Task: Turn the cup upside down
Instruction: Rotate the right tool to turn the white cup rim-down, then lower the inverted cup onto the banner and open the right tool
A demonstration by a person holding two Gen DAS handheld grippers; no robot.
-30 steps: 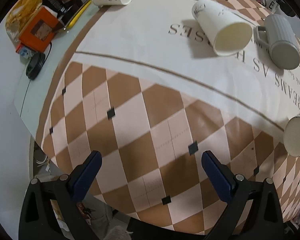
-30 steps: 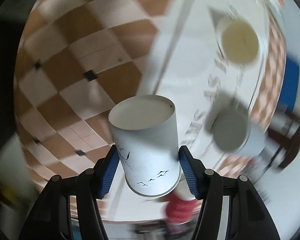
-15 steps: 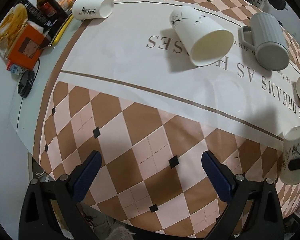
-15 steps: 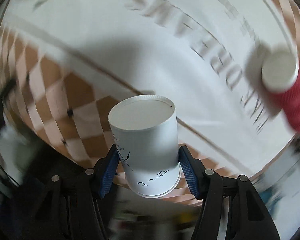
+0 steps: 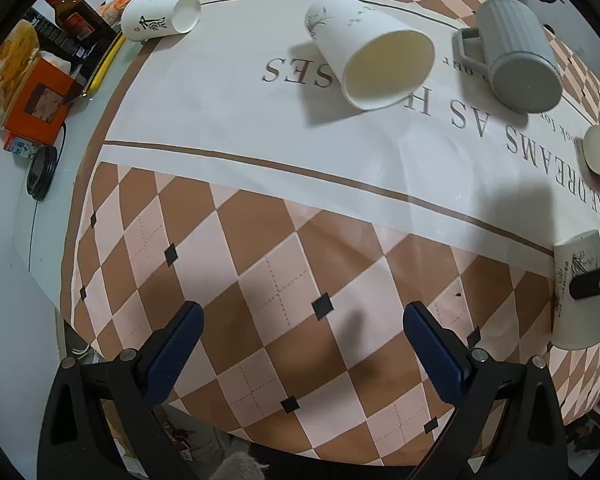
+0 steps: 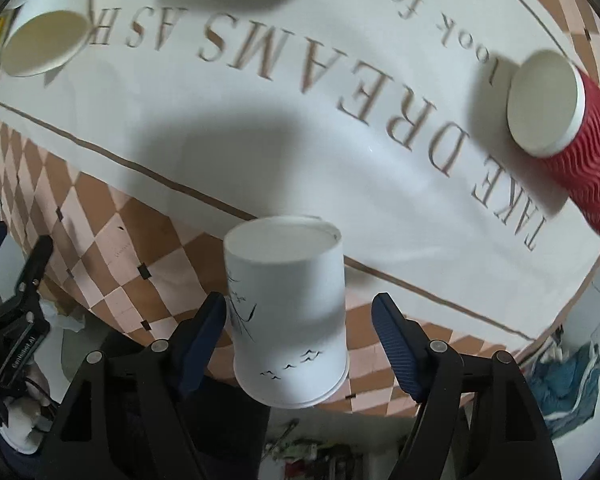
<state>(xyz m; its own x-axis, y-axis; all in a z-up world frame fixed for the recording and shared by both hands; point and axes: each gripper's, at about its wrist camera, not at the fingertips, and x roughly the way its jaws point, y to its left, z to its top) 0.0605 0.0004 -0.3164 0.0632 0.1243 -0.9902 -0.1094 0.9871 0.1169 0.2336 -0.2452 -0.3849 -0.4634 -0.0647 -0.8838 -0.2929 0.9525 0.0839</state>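
A white paper cup [image 6: 286,308] with bird and branch drawings stands upside down, base up, near the table's front edge on the checkered cloth. My right gripper [image 6: 298,328] is open around it, with gaps between both blue pads and the cup wall. The same cup [image 5: 580,294] shows at the right edge of the left wrist view, with a right finger in front of it. My left gripper [image 5: 300,344] is open and empty over the checkered part of the cloth.
On the cloth's white band lie a white paper cup on its side [image 5: 370,66], a grey ribbed mug [image 5: 516,68], a red ribbed cup [image 6: 568,128] and another white cup [image 5: 160,18]. Boxes and a bottle [image 5: 72,20] stand at the far left.
The right gripper turned the cup base-up, set it down near the table edge and opened its jaws off it. The left gripper drew back a little.
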